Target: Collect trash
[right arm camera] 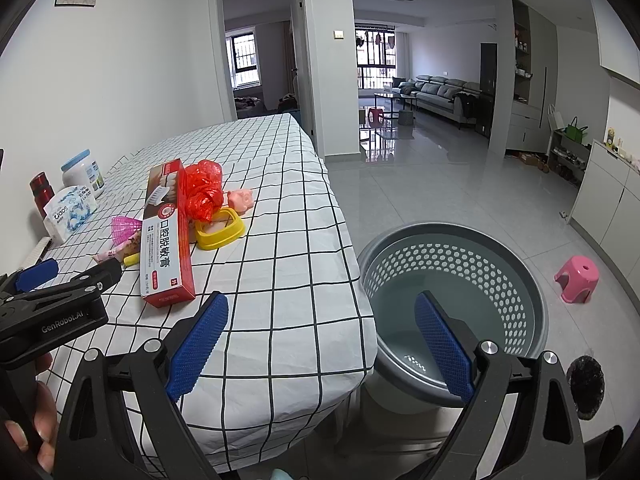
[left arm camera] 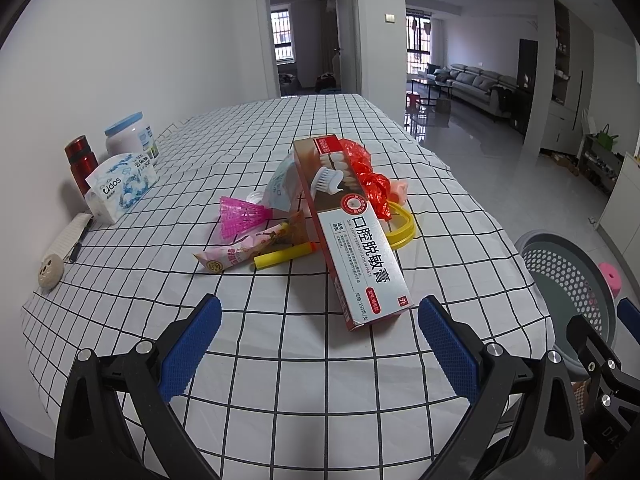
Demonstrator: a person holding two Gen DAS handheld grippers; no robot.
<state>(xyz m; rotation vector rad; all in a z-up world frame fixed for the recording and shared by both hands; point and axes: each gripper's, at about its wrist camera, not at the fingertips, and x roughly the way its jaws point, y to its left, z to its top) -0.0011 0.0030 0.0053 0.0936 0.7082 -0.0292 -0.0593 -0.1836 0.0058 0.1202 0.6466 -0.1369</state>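
Checkered counter (left arm camera: 280, 360) piled with trash, grey basket waiting on the floor.

Left wrist view: left gripper (left arm camera: 320, 344) has its fingers spread wide, holding nothing, just short of the toothpaste box (left arm camera: 352, 236) leaning on the trash pile. Right wrist view: right gripper (right arm camera: 320, 344) is released too, hanging over the counter edge beside the perforated basket (right arm camera: 452, 256), empty so far.

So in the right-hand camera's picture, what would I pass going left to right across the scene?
Red flask → tissue pack → pink shuttlecock → toothpaste box → yellow frame → grey basket → pink stool.
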